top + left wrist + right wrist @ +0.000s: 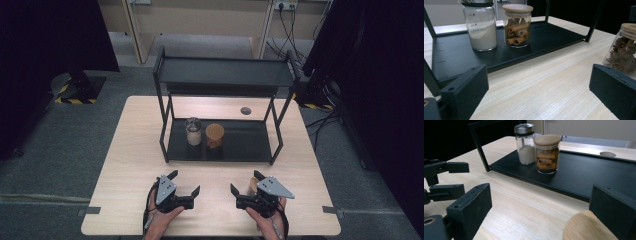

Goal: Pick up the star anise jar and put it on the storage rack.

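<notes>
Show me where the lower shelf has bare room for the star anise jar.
The lower shelf is bare to the right of the cinnamon jar, out to the right posts. The left part is crowded by the powder jar and the cinnamon jar, side by side. The star anise jar stands on the table.

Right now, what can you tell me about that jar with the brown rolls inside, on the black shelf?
The cinnamon stick jar is a clear glass cylinder with a flat, light wooden lid, closed. Rolled brown cinnamon sticks fill about the lower two thirds, lying at mixed angles. It stands upright on the bottom tray of the black metal rack, close beside a metal-capped jar of white powder; I cannot tell whether they touch. Neither claw is near it.
</notes>
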Tool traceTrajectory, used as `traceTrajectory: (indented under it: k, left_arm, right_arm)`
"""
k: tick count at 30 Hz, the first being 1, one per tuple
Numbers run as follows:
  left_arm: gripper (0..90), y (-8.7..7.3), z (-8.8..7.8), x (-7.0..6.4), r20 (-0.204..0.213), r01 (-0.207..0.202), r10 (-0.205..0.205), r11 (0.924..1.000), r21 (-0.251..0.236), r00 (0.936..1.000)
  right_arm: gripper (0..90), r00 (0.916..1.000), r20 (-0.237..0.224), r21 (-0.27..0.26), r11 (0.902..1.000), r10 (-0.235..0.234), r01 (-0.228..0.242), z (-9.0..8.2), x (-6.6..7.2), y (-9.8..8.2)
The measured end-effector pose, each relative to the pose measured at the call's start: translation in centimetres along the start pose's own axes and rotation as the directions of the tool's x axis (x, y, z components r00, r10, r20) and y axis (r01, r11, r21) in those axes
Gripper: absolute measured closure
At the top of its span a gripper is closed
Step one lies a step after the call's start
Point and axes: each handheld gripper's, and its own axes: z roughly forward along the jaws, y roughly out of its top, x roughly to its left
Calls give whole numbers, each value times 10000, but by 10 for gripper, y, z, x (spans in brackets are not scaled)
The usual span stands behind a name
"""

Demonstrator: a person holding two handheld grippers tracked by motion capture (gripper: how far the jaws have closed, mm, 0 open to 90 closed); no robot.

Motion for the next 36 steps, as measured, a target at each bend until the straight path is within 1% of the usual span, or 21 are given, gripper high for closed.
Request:
traceTrajectory:
  k: [17,21,25,36]
  left_arm:
    - [19,0,0,0,3,15,-15,10000,-3,10000]
    - [18,0,0,0,2,4,-4,10000,0,10000]
    - [18,0,0,0,-1,10,-10,10000,-1,10000]
    - [18,0,0,0,1,9,-9,10000,-3,10000]
  right_arm:
    - [48,9975,667,-105,9997,235,-228,-15,-10,-8]
    - [48,9960,881,-128,9998,169,-159,-18,-10,-11]
    - [47,9951,958,-101,9996,254,-245,-21,-12,-13]
    - [46,9937,1085,-37,9996,272,-270,-24,-13,-16]
